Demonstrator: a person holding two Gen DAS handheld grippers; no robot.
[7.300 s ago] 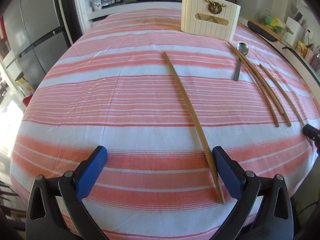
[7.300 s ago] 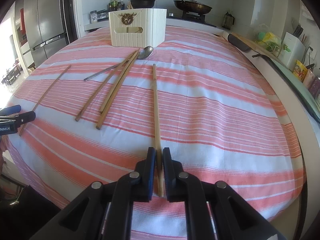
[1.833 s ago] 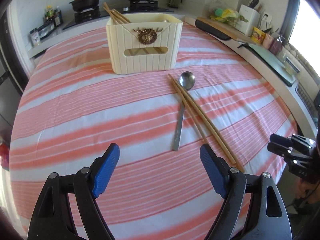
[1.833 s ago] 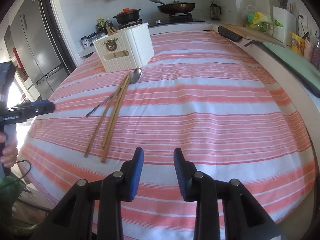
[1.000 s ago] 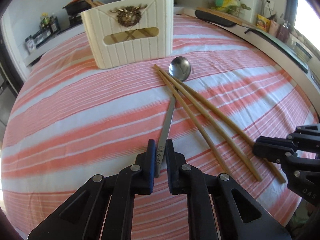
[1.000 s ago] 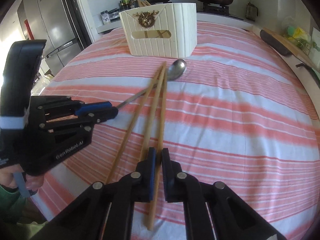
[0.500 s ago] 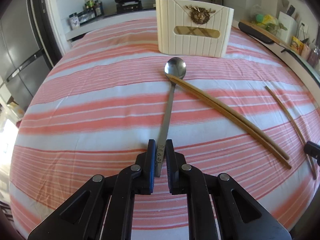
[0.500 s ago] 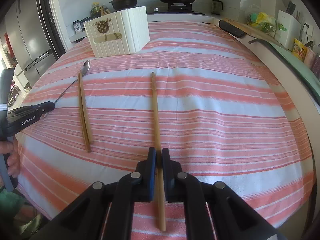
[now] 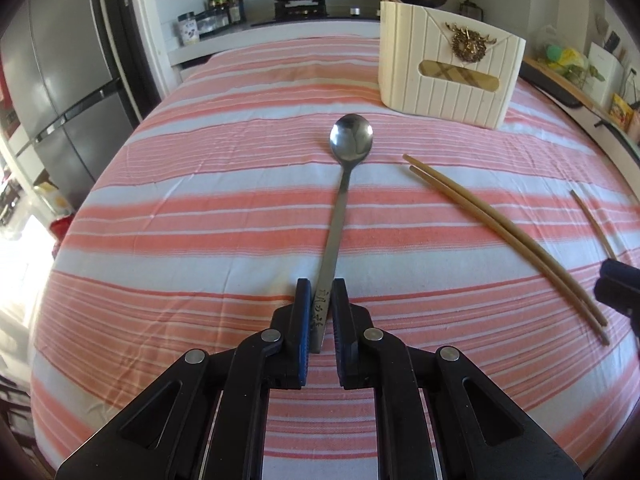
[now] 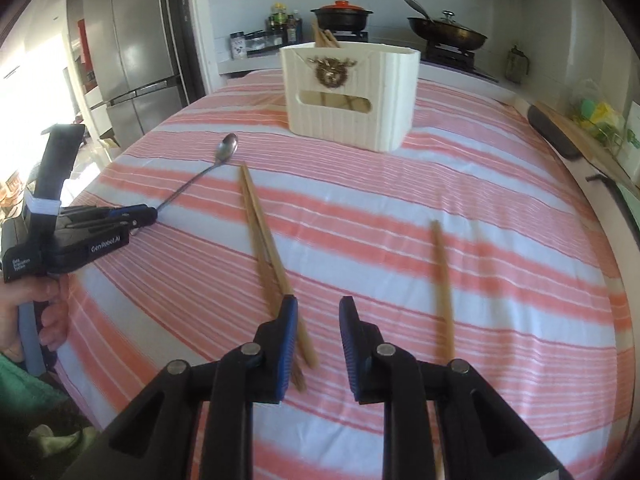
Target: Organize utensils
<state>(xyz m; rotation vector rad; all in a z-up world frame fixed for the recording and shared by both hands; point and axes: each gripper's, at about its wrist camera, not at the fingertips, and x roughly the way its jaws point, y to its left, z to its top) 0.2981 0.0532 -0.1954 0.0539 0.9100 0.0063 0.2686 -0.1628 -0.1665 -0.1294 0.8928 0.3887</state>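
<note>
Left tongs (image 9: 321, 304) level, clamped on spoon (image 9: 343, 184) handle, bowl at 12. Right tongs (image 10: 318, 320) parted, hovering; 2 chopsticks (image 10: 262, 236) at 11.

Bright daylight floods in from the left, blowing out the near-left edge of both views and glaring on the grey steel refrigerator doors (image 10: 136, 60). Fisheye distortion bulges the pink-and-white striped tablecloth (image 9: 200, 208); corners vignette black. In the right view, the pale wooden chopsticks (image 10: 268, 256) smear with motion blur.

One spoon (image 9: 351, 145), three loose chopsticks (image 10: 262, 240).
</note>
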